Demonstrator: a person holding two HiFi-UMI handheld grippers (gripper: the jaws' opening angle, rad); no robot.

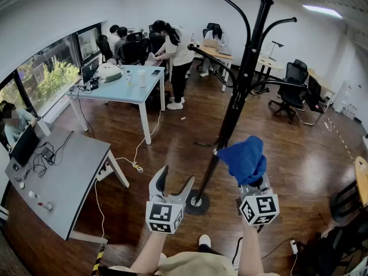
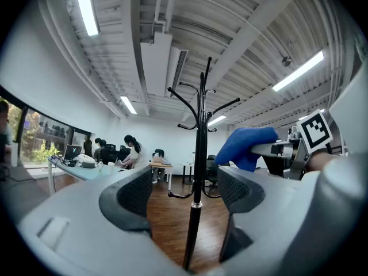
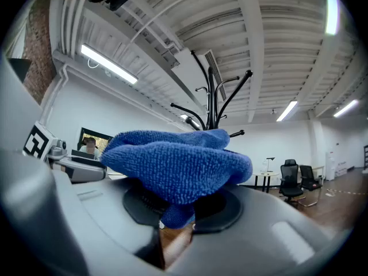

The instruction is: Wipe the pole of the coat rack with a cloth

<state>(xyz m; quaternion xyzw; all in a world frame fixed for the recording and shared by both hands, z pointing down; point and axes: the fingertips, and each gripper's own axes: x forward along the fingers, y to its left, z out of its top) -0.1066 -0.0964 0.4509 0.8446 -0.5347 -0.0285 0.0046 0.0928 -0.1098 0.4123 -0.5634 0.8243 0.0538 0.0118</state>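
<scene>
- Left claw (image 1: 176,180): jaws wide apart and empty. In its own view the pole (image 2: 198,171) lines up with the gap but seems to stand beyond the tips, ungripped. Risk: with nothing steadying the rack, a sideways push could rock it on its small round base (image 1: 197,203).
- Pole: it rises just right of the left claw and just left of the right one, with hooked arms branching higher up. Risk: a long upward stroke could catch the cloth on a hook.
- Right claw (image 1: 253,184): closed on the blue cloth (image 3: 178,160), pinching only a lower fold while the bulk mushrooms above the jaws. The cloth sits at the pole's lower section; contact cannot be told. Risk: such a small bite could let friction drag the cloth free during a firm rub.
</scene>
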